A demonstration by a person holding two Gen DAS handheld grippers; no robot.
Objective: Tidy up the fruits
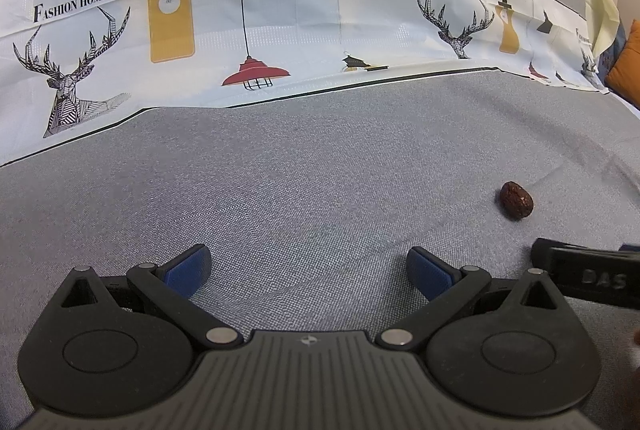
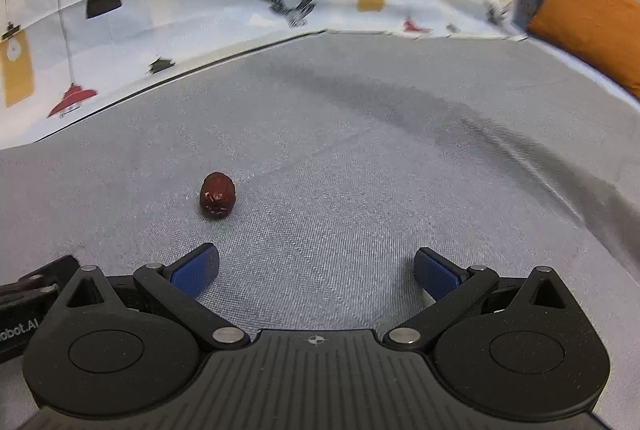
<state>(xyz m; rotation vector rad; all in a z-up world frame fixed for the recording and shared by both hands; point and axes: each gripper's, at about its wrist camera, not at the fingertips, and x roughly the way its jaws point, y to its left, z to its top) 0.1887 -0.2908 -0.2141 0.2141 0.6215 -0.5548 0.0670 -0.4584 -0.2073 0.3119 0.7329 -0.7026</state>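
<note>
A small dark red wrinkled fruit, like a dried date [image 1: 517, 200], lies alone on the grey cloth. In the left wrist view it is far right, ahead of my left gripper [image 1: 308, 272], which is open and empty. In the right wrist view the date [image 2: 217, 195] lies a little ahead and to the left of my right gripper [image 2: 316, 272], also open and empty. The right gripper's black body shows at the right edge of the left view [image 1: 588, 276], just behind the date.
A white cloth printed with deer heads and lamps [image 1: 280, 30] runs along the back of the grey surface [image 1: 320, 182]. An orange cushion [image 2: 592, 26] lies at the far right. The grey cloth is creased at the right [image 2: 540, 158].
</note>
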